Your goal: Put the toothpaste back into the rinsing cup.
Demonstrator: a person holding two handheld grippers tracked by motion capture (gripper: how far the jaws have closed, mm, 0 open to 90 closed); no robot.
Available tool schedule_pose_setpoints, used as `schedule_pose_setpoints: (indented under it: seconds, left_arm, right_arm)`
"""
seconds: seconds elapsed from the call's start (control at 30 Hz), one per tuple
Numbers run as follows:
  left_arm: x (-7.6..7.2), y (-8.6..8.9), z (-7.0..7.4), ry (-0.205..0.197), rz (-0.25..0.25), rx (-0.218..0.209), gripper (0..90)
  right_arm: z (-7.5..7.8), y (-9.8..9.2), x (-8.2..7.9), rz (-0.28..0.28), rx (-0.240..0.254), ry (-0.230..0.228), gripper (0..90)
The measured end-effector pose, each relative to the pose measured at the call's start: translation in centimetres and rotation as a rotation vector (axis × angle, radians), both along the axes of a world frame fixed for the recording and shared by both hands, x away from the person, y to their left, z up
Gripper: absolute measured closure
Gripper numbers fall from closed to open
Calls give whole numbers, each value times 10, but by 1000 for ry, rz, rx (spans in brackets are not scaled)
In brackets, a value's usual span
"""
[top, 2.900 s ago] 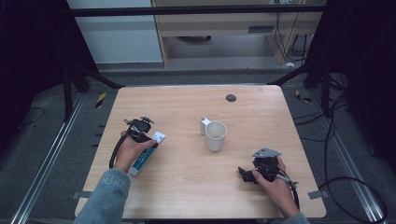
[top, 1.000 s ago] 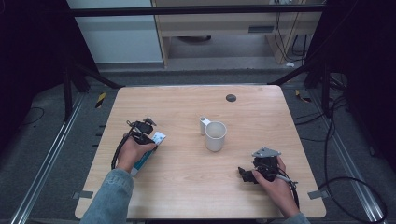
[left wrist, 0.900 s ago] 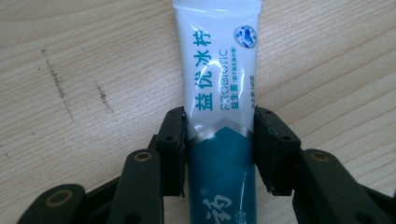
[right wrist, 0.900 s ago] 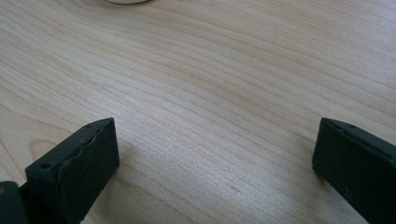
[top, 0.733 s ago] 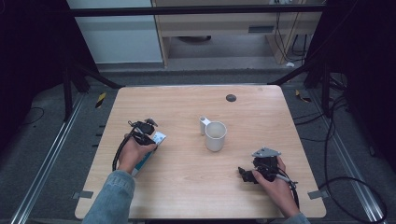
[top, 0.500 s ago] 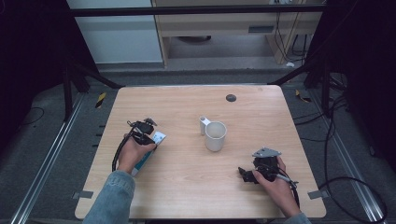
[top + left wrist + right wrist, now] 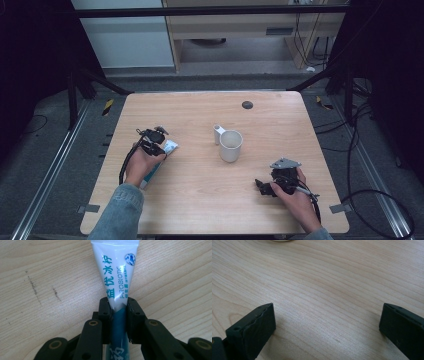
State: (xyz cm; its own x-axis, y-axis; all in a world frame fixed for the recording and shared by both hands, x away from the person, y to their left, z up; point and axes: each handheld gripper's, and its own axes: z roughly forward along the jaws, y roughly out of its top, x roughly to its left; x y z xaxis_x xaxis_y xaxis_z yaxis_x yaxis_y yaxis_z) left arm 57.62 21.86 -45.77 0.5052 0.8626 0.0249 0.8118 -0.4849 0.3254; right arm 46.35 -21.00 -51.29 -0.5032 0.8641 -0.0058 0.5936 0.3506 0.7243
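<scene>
A white and teal toothpaste tube (image 7: 115, 277) lies on the wooden table (image 7: 200, 110). My left gripper (image 7: 117, 315) is shut on the tube where its white part meets the teal part. From above, that tube (image 7: 159, 162) lies at the table's left under my left gripper (image 7: 156, 141). A white mug (image 7: 230, 145) stands upright at the table's middle, its handle pointing back left. My right gripper (image 7: 264, 186) rests low at the front right, open, with bare wood between its jaws (image 7: 327, 322).
A small dark round disc (image 7: 247, 105) lies near the table's far edge. The mug's base (image 7: 280, 240) peeks in at the top of the right gripper view. Cables trail off both grippers toward the table's front corners.
The left hand with the tube has shifted slightly toward the far side of the table. The right gripper and the mug have stayed put.
</scene>
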Motion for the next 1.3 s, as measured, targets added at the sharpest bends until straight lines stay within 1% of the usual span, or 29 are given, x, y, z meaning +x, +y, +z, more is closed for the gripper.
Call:
schedule_pose_setpoints:
  seconds: [0.1,0.33,0.43,0.47,0.53,0.57,0.73,0.87,0.9,0.93,1.03,1.17,1.3]
  left_arm:
    - [0,1,0,4,6,-11,769]
    - [-2,6,1,-7,16,-28,777]
    - [-4,11,3,-17,24,-38,778]
    - [-5,13,5,-23,28,-47,778]
    - [-8,17,11,-39,31,-63,779]
    - [-10,19,16,-53,40,-80,779]
    - [-19,24,37,-113,44,-109,780]
    - [-25,26,52,-155,41,-142,781]
    - [-27,26,57,-171,36,-149,780]
    - [-29,25,61,-183,35,-151,780]
    - [-32,22,69,-198,23,-136,779]
    - [-34,15,75,-196,-10,-114,780]
    - [-35,10,78,-203,-14,-112,780]
  right_arm:
    - [0,0,0,0,0,0,8]
    - [0,0,0,0,0,0,7]
    - [0,0,0,0,0,0,8]
    - [0,0,0,0,0,0,8]
    - [0,0,0,0,0,0,7]
    - [0,0,0,0,0,0,8]
    - [0,0,0,1,0,0,8]
    - [0,0,0,0,0,0,8]
    - [0,0,0,0,0,0,8]
    - [0,0,0,0,0,0,8]
    - [0,0,0,0,0,0,8]
    - [0,0,0,0,0,0,8]
    - [0,0,0,0,0,0,8]
